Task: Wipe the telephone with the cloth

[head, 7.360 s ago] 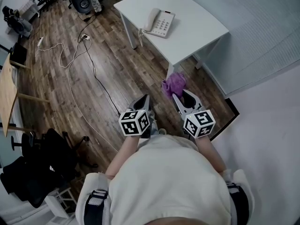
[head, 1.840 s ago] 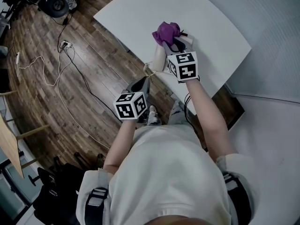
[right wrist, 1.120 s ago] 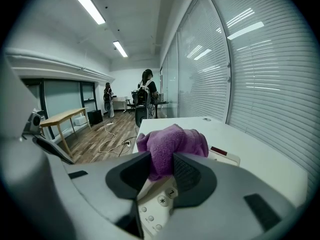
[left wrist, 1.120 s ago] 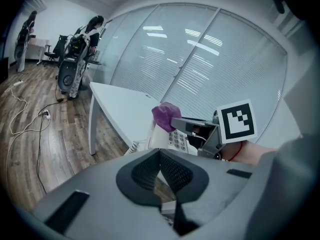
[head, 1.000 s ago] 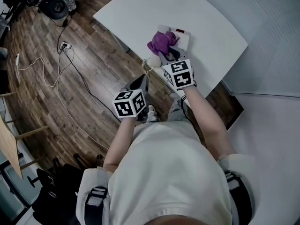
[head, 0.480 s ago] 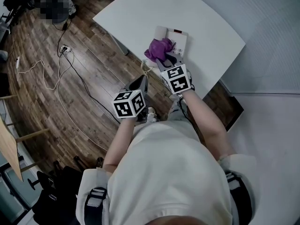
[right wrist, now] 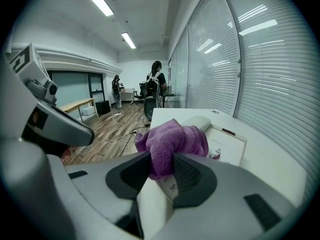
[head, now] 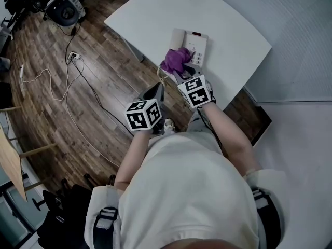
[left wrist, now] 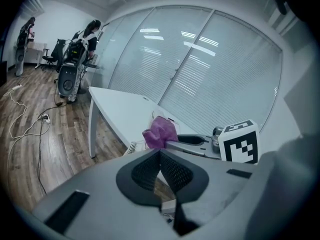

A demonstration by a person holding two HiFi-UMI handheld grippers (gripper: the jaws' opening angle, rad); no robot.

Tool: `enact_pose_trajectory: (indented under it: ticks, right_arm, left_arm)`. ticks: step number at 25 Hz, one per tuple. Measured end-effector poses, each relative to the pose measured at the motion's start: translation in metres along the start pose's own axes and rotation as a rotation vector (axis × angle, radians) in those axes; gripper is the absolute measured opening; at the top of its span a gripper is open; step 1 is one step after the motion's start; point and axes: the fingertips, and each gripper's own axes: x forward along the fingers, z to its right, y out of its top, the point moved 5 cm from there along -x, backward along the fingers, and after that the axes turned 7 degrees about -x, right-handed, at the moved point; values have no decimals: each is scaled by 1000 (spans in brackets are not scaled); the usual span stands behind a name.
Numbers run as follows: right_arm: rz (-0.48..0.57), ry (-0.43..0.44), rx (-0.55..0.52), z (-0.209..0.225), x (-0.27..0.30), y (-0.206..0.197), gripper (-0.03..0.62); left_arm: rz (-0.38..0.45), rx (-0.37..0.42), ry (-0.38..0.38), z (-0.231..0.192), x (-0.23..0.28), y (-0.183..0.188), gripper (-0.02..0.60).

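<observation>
A white telephone [head: 193,43] lies on the white table [head: 150,14], near its front edge. My right gripper [head: 181,72] is shut on a purple cloth [head: 176,60], which rests on the phone's handset side. In the right gripper view the cloth [right wrist: 172,140] bulges out of the jaws of the right gripper [right wrist: 161,170], with the handset [right wrist: 199,123] and the keypad base [right wrist: 227,143] just behind it. My left gripper [head: 158,90] hangs off the table over the floor, shut and empty. The left gripper [left wrist: 160,153] sees the cloth [left wrist: 161,131] ahead.
Cables and a power strip [head: 73,55] trail over the wooden floor [head: 67,102] to the left. Office chairs [head: 59,7] stand at the far left. A glass wall with blinds [right wrist: 250,64] runs behind the table. Two people [right wrist: 156,86] stand far off.
The right gripper has drawn the purple cloth along the telephone toward the table's near edge. The left gripper has stayed where it was.
</observation>
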Motion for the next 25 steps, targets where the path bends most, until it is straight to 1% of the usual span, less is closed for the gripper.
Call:
enact_pose_trajectory:
  ticks: [7, 13, 19, 22, 25]
  right_arm:
    - [-15, 26, -23, -19, -3, -11, 140]
    - [-32, 50, -26, -24, -5, -13, 140]
    - [3, 63, 26, -30, -13, -15, 141]
    - [42, 69, 76, -29, -21, -17, 141]
    - [75, 53, 138, -24, -34, -22, 141]
  left_arm:
    - [13, -8, 3, -4, -8, -3, 20]
    - [17, -2, 0, 0, -7, 3, 20]
    - [11, 6, -4, 0, -3, 2, 20]
    - [6, 12, -3, 1, 1, 3, 20]
    - [-2, 21, -1, 2, 7, 5, 20]
